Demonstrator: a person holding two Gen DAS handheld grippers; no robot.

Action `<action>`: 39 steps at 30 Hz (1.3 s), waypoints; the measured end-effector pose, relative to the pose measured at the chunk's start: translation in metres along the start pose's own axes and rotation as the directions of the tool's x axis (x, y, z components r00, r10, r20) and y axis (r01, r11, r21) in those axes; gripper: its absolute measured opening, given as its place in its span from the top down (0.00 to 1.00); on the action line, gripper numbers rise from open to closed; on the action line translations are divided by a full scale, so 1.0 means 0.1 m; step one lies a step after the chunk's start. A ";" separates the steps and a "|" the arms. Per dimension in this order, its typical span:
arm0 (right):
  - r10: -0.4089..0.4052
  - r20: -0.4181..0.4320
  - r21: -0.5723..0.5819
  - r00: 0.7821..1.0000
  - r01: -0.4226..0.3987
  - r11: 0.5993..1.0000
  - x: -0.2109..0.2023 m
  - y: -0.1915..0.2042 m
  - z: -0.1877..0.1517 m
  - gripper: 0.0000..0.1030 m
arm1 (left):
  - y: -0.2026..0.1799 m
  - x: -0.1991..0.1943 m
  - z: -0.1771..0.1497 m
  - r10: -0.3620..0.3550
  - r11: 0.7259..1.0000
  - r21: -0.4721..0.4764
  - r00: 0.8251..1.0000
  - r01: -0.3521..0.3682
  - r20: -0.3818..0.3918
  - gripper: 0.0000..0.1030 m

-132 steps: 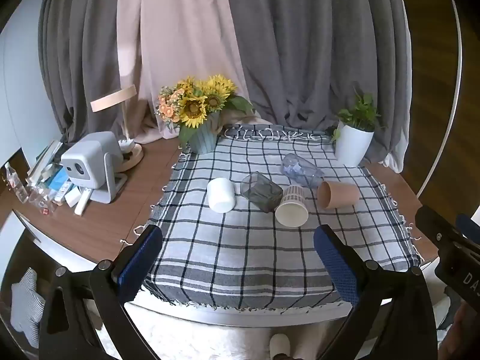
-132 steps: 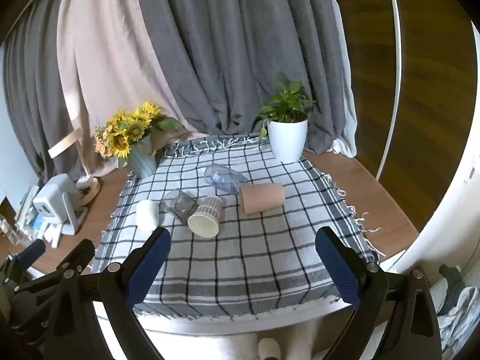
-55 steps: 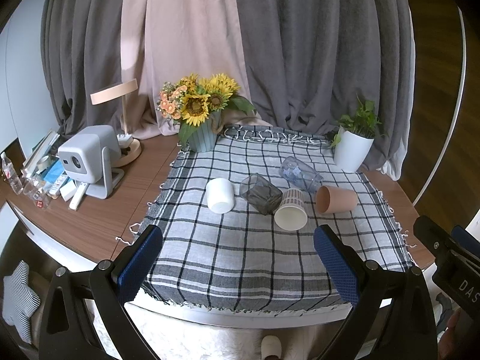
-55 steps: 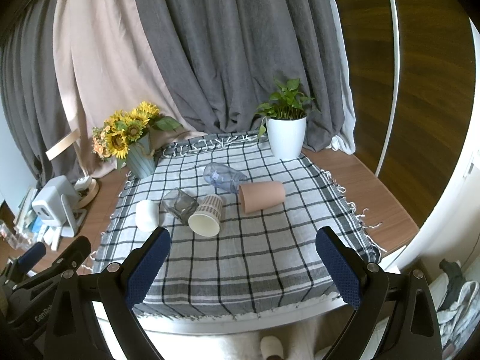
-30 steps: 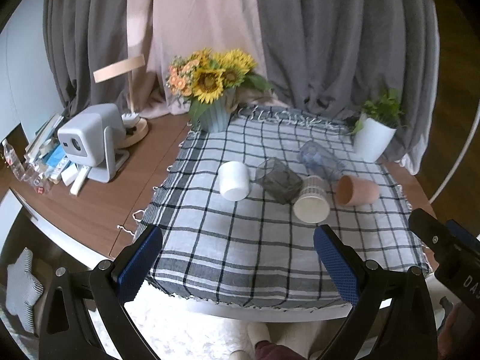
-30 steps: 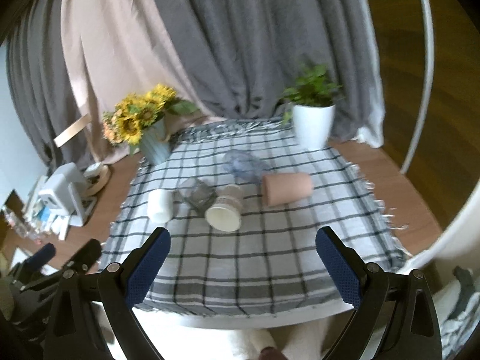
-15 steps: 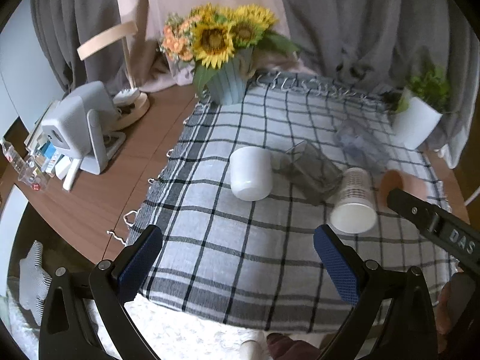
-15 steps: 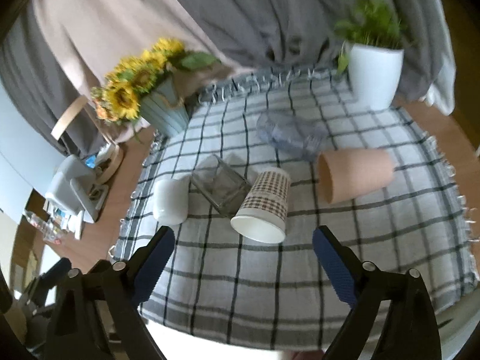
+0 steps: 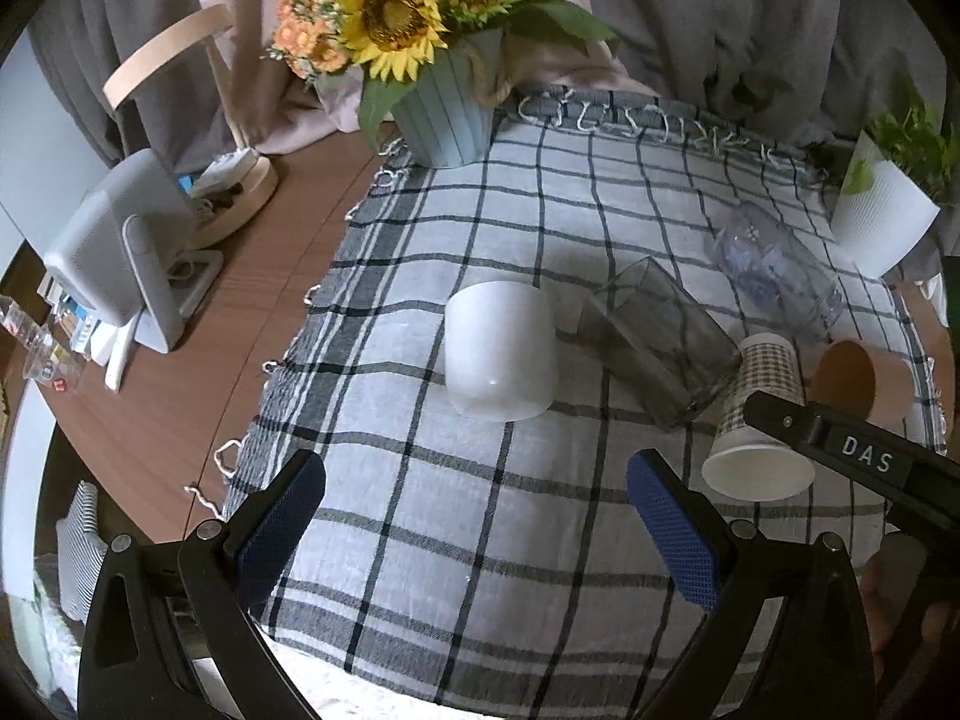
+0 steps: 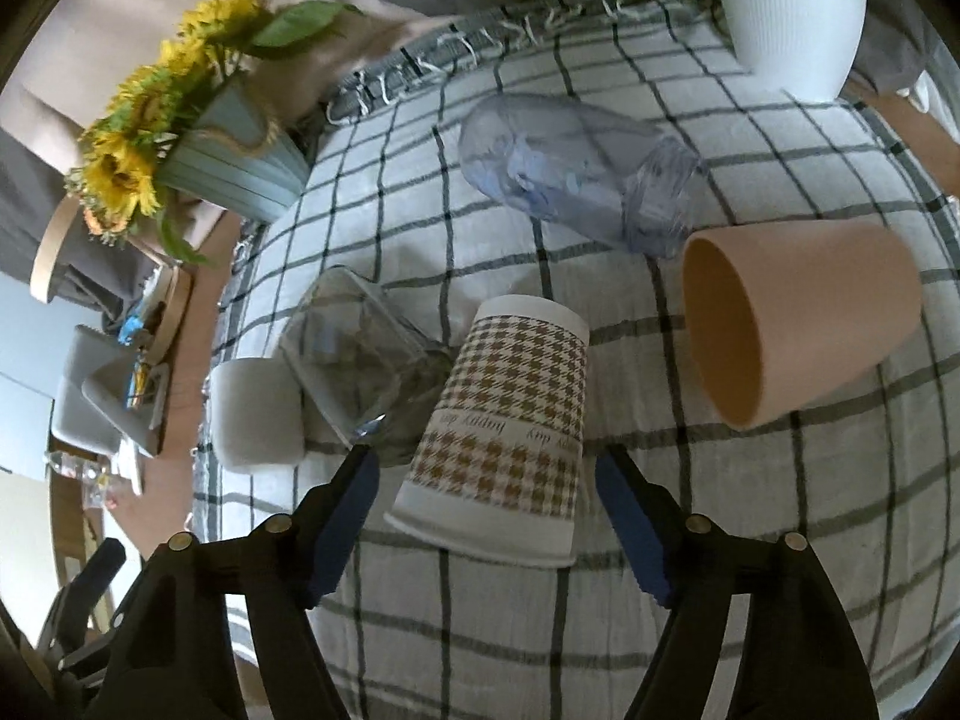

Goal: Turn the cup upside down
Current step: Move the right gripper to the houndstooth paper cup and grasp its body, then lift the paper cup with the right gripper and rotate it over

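Several cups lie on their sides on a checked cloth (image 9: pixel 480 516). A houndstooth paper cup (image 10: pixel 504 426) lies mouth toward me, between the fingers of my open right gripper (image 10: pixel 486 498), which do not touch it. It also shows in the left wrist view (image 9: pixel 762 414). Beside it lie a tan cup (image 10: pixel 798 318), a clear blue plastic cup (image 10: pixel 576 168), a grey glass (image 10: pixel 360 360) and a white mug (image 10: pixel 258 414). My left gripper (image 9: pixel 480 516) is open and empty, above the cloth in front of the white mug (image 9: pixel 501 348).
A sunflower vase (image 9: pixel 444 114) stands at the cloth's far left corner and a white plant pot (image 10: pixel 792 12) at the far right. A grey projector (image 9: pixel 126 252) and a lamp base (image 9: pixel 240 192) stand on the wooden table to the left. The right gripper's arm (image 9: pixel 852 456) crosses the left view.
Both grippers have moved forward and down toward the cups. My right gripper has closed in until its open fingers flank the paper cup's mouth.
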State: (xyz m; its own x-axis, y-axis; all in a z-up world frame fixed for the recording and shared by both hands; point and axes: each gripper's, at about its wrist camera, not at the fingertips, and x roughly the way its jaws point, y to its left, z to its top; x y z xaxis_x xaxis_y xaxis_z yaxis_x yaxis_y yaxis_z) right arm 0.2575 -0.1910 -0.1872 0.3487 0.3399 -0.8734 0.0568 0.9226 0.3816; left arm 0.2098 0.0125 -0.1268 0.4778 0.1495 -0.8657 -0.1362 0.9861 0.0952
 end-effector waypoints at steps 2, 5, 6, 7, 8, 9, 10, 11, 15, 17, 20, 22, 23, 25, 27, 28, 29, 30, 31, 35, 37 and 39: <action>-0.007 -0.023 0.003 1.000 0.007 1.000 0.07 -0.01 0.03 0.29 | -0.01 0.04 0.02 -0.001 1.000 0.000 1.000 0.001 -0.008 0.00; -0.005 -0.047 0.004 0.999 0.005 1.000 0.15 -0.05 0.06 0.30 | -0.01 0.09 0.03 -0.002 1.000 -0.004 1.000 0.002 -0.018 0.00; -0.003 -0.053 0.002 0.999 0.003 1.000 0.17 -0.05 0.07 0.31 | -0.01 0.10 0.03 -0.004 1.000 -0.004 1.000 0.004 -0.024 0.00; -0.003 -0.059 -0.002 0.998 0.003 1.000 0.19 -0.04 0.07 0.31 | 0.00 0.11 0.04 -0.008 1.000 -0.002 0.999 0.008 -0.032 0.00; -0.006 -0.065 -0.004 0.998 0.006 1.000 0.21 -0.03 0.08 0.31 | 0.00 0.13 0.05 -0.013 1.000 0.000 0.999 0.013 -0.036 0.00; -0.009 -0.071 -0.003 0.997 0.008 1.000 0.22 -0.02 0.08 0.31 | 0.01 0.13 0.06 -0.015 1.000 0.002 0.999 0.015 -0.036 0.00; -0.012 -0.082 -0.001 0.997 0.012 1.000 0.25 -0.01 0.08 0.31 | 0.02 0.14 0.07 -0.018 1.000 0.005 0.999 0.019 -0.037 0.00; -0.014 -0.092 0.004 0.996 0.014 1.000 0.27 -0.01 0.08 0.31 | 0.03 0.14 0.08 -0.022 1.000 0.007 0.999 0.023 -0.037 0.00; -0.024 -0.113 0.025 0.993 0.027 0.999 0.32 0.01 0.05 0.32 | 0.06 0.19 0.13 -0.061 0.998 0.022 0.997 0.062 -0.047 0.00; -0.037 -0.117 0.027 0.992 0.041 0.999 0.32 0.03 0.03 0.33 | 0.04 0.22 0.16 -0.083 0.995 0.045 0.995 0.086 -0.055 0.00; -0.050 -0.105 0.037 0.993 0.054 0.998 0.30 0.04 0.00 0.34 | 0.02 0.22 0.17 -0.102 0.991 0.077 0.994 0.105 -0.045 0.00; -0.063 -0.097 0.036 0.993 0.066 0.997 0.28 0.06 -0.03 0.34 | 0.01 0.22 0.17 -0.125 0.987 0.091 0.991 0.129 -0.049 0.00; -0.066 -0.093 0.038 0.993 0.070 0.997 0.26 0.07 -0.05 0.34 | 0.01 0.22 0.17 -0.132 0.986 0.096 0.990 0.136 -0.047 0.00; -0.077 -0.076 0.040 0.994 0.080 0.996 0.21 0.09 -0.09 0.34 | 0.02 0.21 0.17 -0.134 0.985 0.106 0.990 0.137 -0.042 0.00; -0.084 -0.067 0.039 0.994 0.087 0.995 0.16 0.11 -0.12 0.34 | 0.04 0.20 0.16 -0.139 0.984 0.108 0.990 0.142 -0.040 0.00; -0.088 -0.061 0.037 0.994 0.091 0.995 0.13 0.12 -0.14 0.34 | 0.06 0.19 0.15 -0.146 0.983 0.107 0.988 0.150 -0.042 0.00; -0.093 -0.059 0.034 0.994 0.095 0.995 0.10 0.13 -0.16 0.35 | 0.07 0.18 0.13 -0.150 0.982 0.106 0.988 0.154 -0.043 0.00; -0.093 -0.061 0.032 0.994 0.095 0.995 0.07 0.14 -0.17 0.35 | 0.08 0.18 0.12 -0.153 0.982 0.104 0.987 0.156 -0.044 0.00; -0.093 -0.063 0.031 0.994 0.095 0.995 0.04 0.15 -0.19 0.35 | 0.09 0.17 0.10 -0.152 0.982 0.102 0.987 0.156 -0.045 0.00; -0.119 -0.083 0.003 0.989 0.120 0.993 -0.07 0.19 -0.30 0.34 | 0.10 0.21 -0.02 -0.150 0.982 0.107 0.986 0.157 -0.073 0.00; -0.125 -0.104 -0.009 0.987 0.125 0.992 -0.09 0.20 -0.37 0.34 | 0.12 0.25 -0.09 -0.147 0.982 0.106 0.984 0.157 -0.097 0.00; -0.139 -0.125 -0.032 0.982 0.136 0.990 -0.06 0.23 -0.43 0.34 | 0.13 0.30 -0.17 -0.146 0.983 0.096 0.982 0.158 -0.119 0.00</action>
State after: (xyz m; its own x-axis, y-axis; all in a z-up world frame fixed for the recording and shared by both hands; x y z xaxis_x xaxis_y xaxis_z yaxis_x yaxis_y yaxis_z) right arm 0.2164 -0.1643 -0.1858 0.2176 0.2285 -0.9489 0.0733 0.9657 0.2493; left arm 0.2072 0.0286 -0.1597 0.3856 -0.0060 -0.9227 0.0251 0.9997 0.0040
